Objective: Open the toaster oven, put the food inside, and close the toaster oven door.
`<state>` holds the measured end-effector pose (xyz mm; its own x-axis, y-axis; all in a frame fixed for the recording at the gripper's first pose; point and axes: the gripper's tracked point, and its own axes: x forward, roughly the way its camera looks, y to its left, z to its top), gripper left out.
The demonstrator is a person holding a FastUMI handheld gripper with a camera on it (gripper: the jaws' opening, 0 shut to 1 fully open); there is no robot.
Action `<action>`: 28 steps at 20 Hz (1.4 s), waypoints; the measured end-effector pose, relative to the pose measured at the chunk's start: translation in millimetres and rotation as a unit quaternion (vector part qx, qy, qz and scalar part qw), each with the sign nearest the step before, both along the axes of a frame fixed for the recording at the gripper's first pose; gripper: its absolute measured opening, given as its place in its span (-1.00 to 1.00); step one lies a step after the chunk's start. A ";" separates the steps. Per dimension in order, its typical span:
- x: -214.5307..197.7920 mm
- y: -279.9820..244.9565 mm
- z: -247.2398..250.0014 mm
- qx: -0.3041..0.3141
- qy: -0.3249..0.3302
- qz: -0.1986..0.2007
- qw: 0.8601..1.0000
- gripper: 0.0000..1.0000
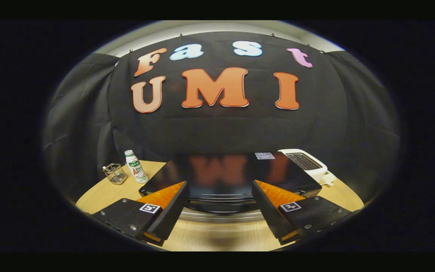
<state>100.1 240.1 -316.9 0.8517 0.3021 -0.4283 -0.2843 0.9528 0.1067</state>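
Note:
A black, glossy toaster oven [232, 170] stands on the wooden table [100, 196], seen from above and in front. Its shiny top mirrors the wall behind it. Along its near edge, low between my fingers, runs a silvery bar [221, 216] that looks like the door handle. My gripper [219, 184] is open, with its fingers spread wide, one on each side of the oven's front. Nothing is held between them. The fingertips hover just above the oven's near edge and do not touch it. I cannot tell from here how the door stands.
A white pop-up toaster [305, 163] sits behind the oven on the right, with a small pale object [329, 178] beside it. To the left stand a white drink bottle [136, 166] and a small wire basket [115, 173]. Bare table lies under the fingers.

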 end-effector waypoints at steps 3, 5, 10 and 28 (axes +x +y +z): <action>-4.1 -0.3 -12.1 -0.007 0.015 0.000 1.000 0.98; -11.0 -1.3 -22.9 -0.016 0.035 0.001 0.999 0.98; -16.1 -3.3 -20.8 -0.020 0.031 -0.002 0.999 1.00; -108.2 -28.1 -40.0 -0.027 0.066 -0.009 0.997 0.99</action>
